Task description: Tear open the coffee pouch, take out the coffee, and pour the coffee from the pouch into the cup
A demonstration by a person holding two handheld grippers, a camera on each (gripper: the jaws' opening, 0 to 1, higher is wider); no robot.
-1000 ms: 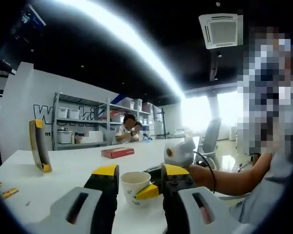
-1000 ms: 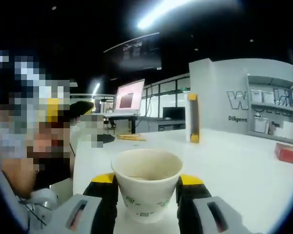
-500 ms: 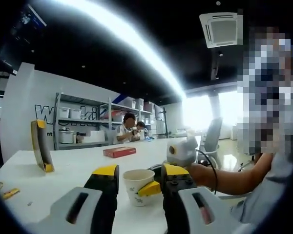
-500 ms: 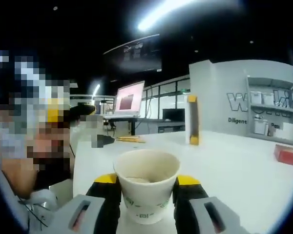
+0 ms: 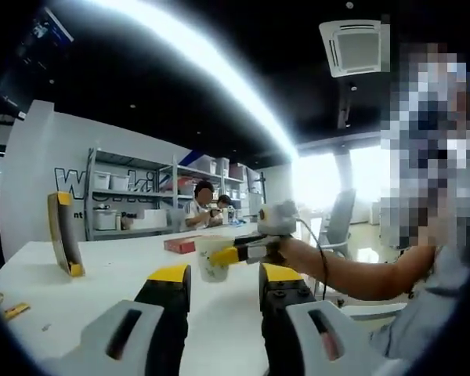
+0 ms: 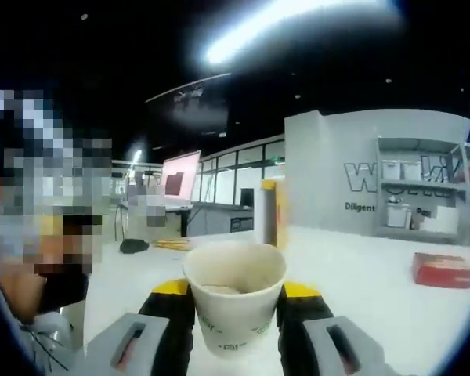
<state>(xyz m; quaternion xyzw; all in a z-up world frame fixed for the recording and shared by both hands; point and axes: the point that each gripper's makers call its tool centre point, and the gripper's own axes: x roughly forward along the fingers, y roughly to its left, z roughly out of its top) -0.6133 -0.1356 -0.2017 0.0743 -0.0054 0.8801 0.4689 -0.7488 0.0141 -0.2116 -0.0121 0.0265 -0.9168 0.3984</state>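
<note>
A white paper cup [image 6: 235, 305] with green print sits clamped between the jaws of my right gripper [image 6: 235, 290], which is shut on it. In the left gripper view the same cup [image 5: 208, 258] hangs above the white table [image 5: 110, 274], held by the right gripper [image 5: 229, 255] coming in from the right on a person's arm [image 5: 352, 278]. My left gripper [image 5: 225, 276] stands open below it, nothing between its yellow-tipped jaws. A tall yellow-and-brown coffee pouch [image 5: 64, 233] stands upright at the table's far left, seen also as the pouch [image 6: 274, 213] behind the cup.
A red box [image 5: 178, 244] lies mid-table; the same red box [image 6: 442, 269] is at the right in the right gripper view. Small yellow scraps [image 5: 14, 310] lie near the left edge. Shelving [image 5: 133, 204] and seated people are beyond the table.
The right gripper has lifted the cup off the table, up and a little left in the left gripper view. The left gripper has stayed still and open.
</note>
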